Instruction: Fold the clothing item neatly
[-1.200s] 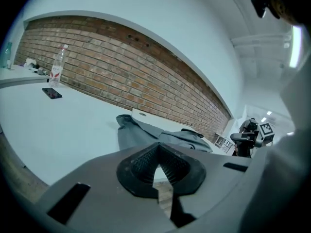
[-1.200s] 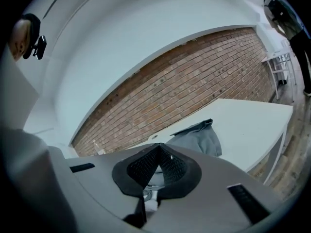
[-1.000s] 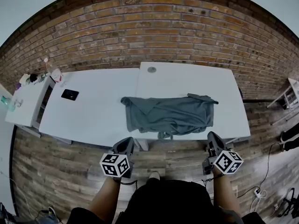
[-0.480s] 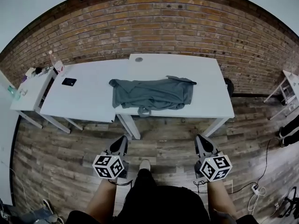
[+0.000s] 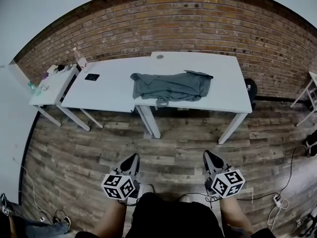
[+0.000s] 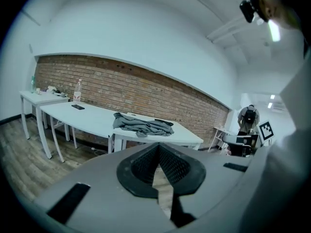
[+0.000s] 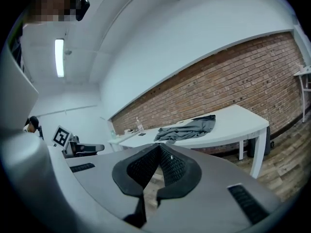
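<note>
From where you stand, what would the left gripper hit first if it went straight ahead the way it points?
Probably the white table, at its front edge just below the grey garment; only open air over the floor lies between. Depth is hard to judge.

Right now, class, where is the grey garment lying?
In the head view, the grey garment lies crumpled on the right-hand white table, toward its left end, before the brick wall.

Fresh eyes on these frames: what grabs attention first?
A crumpled grey garment lies unfolded on the white table, in front of a long brick wall. The left gripper and right gripper hang low in front of the person, over the wood floor well short of the table, fingers shut on nothing.
</note>
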The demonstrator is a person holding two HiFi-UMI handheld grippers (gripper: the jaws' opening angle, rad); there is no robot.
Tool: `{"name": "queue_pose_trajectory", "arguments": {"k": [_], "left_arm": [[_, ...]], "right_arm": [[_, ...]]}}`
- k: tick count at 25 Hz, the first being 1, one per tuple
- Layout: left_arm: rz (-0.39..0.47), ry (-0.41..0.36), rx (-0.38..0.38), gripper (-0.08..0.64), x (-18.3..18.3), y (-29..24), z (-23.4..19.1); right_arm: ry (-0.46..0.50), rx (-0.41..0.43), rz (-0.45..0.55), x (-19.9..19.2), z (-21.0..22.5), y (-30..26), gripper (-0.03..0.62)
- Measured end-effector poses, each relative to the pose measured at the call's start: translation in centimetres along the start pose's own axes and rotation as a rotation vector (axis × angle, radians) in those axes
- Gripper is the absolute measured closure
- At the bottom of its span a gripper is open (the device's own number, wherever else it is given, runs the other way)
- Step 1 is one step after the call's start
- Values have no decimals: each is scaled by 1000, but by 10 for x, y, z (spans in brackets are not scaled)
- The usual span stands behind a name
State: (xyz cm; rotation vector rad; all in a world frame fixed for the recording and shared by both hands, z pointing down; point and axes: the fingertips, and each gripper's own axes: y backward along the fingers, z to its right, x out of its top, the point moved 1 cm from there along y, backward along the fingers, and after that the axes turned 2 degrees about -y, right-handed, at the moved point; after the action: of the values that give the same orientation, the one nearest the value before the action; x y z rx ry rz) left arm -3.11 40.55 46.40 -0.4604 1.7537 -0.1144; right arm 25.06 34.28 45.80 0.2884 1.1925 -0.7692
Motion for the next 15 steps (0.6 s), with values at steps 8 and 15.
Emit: {"name": "queue_pose_trajectory", "arguments": {"k": [8,15], "left_arm": [[8,7,-30,561,-18,50,-2],[42,42,-93,561,-33,126,-41]], "right_arm": [[11,0,14,-6,-42,32,591],[31,-35,61,-23,-126,42,591]]}}
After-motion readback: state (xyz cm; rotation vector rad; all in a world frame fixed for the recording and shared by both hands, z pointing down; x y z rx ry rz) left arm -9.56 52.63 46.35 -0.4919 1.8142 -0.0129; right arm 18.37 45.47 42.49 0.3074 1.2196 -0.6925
